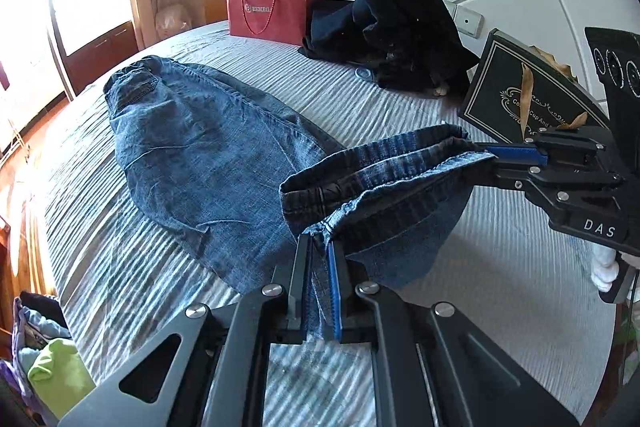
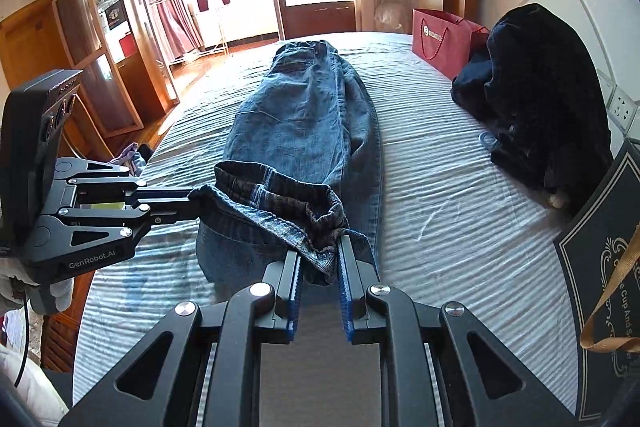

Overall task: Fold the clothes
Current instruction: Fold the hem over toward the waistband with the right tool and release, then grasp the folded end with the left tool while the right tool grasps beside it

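The left gripper point(image 1: 320, 259) is clamped on the hem end of the blue jeans point(image 1: 208, 151); the denim is pinched flat between its two fingers and comes out past the fingertips. To the right of these fingers, the right gripper point(image 1: 494, 157) is also clenched on the same hem, at its other corner, and a thicker bunch of cloth sits between its pads. The hem hangs stretched between the two pairs of fingers, lifted above the bed point(image 1: 400, 111), and the cloth under it falls down to the sheet. The rest of the jeans lies flat on the striped sheet, straight ahead of both pairs of fingertips, with the waistband at the far end. Beyond the fingertips and to the right, well apart from the jeans, a red paper bag point(image 1: 276, 15) stands at the far edge of the bed. Just beside it, further right, a pile of dark clothes point(image 1: 400, 27) lies. Nearest the right gripper's fingers, on the right side, a black box point(image 1: 516, 91) with gold print and a ribbon leans.
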